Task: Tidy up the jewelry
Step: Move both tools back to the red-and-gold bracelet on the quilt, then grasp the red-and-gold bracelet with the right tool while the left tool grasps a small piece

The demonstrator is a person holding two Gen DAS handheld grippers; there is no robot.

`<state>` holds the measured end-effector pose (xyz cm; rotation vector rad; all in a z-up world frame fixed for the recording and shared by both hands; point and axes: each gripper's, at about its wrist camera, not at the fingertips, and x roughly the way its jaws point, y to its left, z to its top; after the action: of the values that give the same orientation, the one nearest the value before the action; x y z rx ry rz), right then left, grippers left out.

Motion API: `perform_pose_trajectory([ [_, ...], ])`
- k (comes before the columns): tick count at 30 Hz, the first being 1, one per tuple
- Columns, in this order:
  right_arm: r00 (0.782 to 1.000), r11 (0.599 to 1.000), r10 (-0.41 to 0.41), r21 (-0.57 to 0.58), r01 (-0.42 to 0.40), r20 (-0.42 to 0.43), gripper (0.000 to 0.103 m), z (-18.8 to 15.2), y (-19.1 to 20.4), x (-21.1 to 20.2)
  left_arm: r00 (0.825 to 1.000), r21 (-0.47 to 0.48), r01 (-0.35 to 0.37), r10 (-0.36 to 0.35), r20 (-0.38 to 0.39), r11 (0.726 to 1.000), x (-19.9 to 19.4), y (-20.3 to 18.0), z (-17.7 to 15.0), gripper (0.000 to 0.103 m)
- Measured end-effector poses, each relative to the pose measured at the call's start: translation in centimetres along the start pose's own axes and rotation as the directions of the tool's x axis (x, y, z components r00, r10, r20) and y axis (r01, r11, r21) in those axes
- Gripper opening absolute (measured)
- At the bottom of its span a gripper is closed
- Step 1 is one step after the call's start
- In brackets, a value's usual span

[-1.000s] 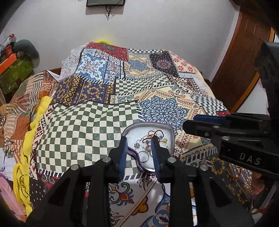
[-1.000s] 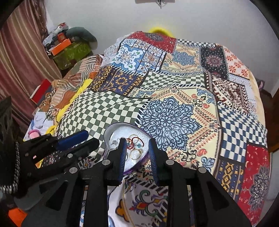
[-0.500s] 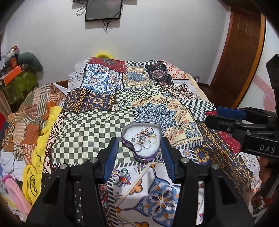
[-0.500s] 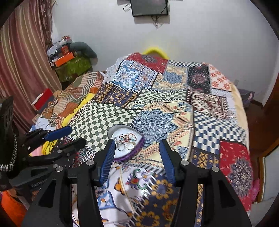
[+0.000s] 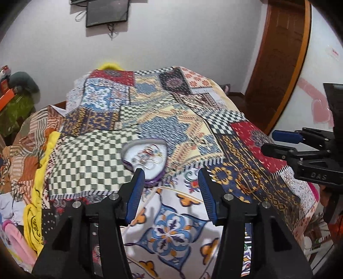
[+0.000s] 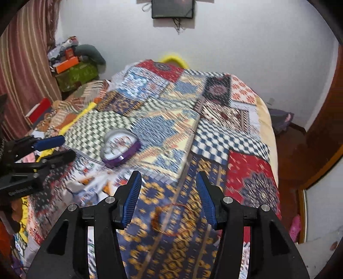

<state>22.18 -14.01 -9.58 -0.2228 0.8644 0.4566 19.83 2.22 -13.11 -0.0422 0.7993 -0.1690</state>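
The only legible writing is "DAS" in pale letters on the black body of the right gripper (image 5: 285,142), seen at the right edge of the left wrist view; the lettering on the left gripper (image 6: 55,148) in the right wrist view is too blurred to read. Both claws stand moderately wide with nothing between the blue ribbed pads (image 5: 134,193), and their jaws have just been opening. The heart-shaped purple-sided jewelry tray (image 5: 158,175), holding a small heap of rings and coloured bangles (image 5: 148,157), sits on the patchwork-print bedspread (image 5: 175,126), just beyond the left gripper's (image 5: 171,188) left pad and well to the left of the right gripper (image 6: 169,194). Only the right wrist view shows the striped maroon curtain (image 6: 27,70); only the left shows the brown wooden door (image 5: 280,53). Both show a dark wall-mounted screen (image 6: 172,8) on the white far wall.
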Motion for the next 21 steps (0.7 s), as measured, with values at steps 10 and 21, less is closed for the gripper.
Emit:
perform_pose_trajectory([
  [10,0.970,0.982,0.158,0.134,-0.135,-0.185,0.049,-3.4,-2.8,4.9,0.996,0.099,0.046,-0.039,-0.078,0.994,2.8,-3.2,-2.5,0.051],
  [21,0.955,0.963,0.230,0.186,-0.195,-0.190,0.049,-4.5,-2.0,5.5,0.988,0.080,0.067,-0.055,-0.146,0.995,5.1,-3.0,-4.6,0.051],
])
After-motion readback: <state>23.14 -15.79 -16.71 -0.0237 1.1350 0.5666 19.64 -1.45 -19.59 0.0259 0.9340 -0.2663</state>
